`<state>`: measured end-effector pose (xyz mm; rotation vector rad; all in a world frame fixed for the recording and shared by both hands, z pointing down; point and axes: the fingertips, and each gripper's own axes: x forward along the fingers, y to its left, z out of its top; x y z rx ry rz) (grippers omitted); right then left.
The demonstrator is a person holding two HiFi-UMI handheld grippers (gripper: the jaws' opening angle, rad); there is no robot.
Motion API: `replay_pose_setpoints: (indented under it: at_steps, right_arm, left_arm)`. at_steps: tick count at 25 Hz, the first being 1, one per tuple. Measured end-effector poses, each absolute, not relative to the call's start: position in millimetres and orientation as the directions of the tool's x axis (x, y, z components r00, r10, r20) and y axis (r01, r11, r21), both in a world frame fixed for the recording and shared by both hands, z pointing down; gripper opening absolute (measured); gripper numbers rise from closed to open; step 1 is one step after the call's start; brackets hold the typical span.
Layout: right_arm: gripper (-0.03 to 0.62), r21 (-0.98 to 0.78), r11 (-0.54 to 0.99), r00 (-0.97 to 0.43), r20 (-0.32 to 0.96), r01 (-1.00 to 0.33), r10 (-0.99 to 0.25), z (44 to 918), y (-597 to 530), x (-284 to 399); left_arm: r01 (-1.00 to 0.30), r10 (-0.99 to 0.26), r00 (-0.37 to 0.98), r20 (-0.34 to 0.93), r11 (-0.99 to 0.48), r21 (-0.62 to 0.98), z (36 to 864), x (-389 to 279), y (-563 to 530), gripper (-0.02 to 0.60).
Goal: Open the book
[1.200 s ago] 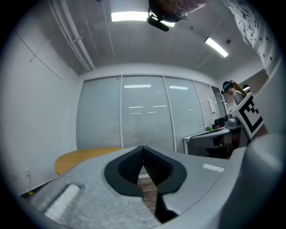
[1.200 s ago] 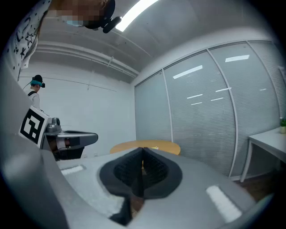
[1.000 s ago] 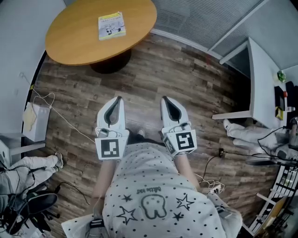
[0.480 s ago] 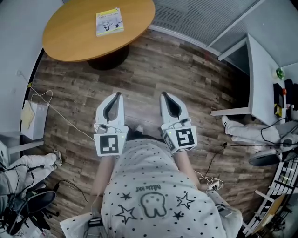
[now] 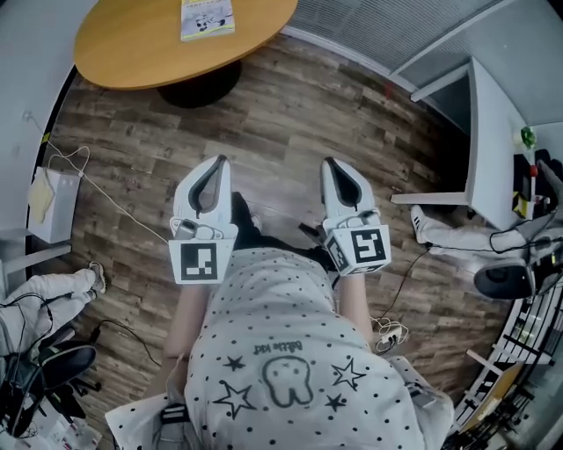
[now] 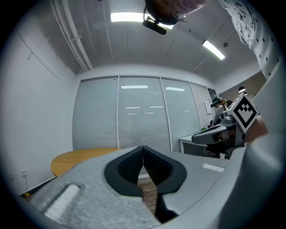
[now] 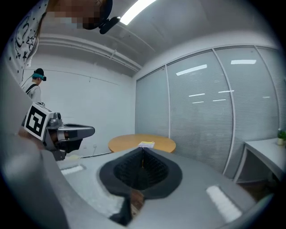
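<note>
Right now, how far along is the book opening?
Nothing done yet: the book lies closed on the round table. In hand: nothing; the left claw and right claw are shut and empty, short of the table. Left: reach the book and lift its cover.

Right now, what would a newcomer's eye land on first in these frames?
The left gripper and right gripper sit side by side at centre over the wood floor, both with jaws closed on nothing. At the top left a round wooden table carries a yellow-covered book, lying closed and well apart from both grippers.
</note>
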<state>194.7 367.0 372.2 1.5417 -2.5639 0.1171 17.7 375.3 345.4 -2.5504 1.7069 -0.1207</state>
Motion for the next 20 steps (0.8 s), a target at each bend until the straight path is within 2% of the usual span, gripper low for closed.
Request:
replay_pose_setpoints:
  at_steps: [10, 20]
  right_arm:
    - [0.005, 0.009, 0.408, -0.401, 0.172, -0.913, -0.900, 371, 352, 208]
    - [0.005, -0.005, 0.409, -0.402, 0.195, -0.912, -0.895, 379, 279, 179]
  left_arm:
    - [-0.912, -0.917, 0.399, 0.022, -0.399, -0.095, 352, 15, 357, 0.012]
    - [-0.929, -0.930, 0.365, 0.054, -0.367, -0.052, 364, -17, 276, 0.011]
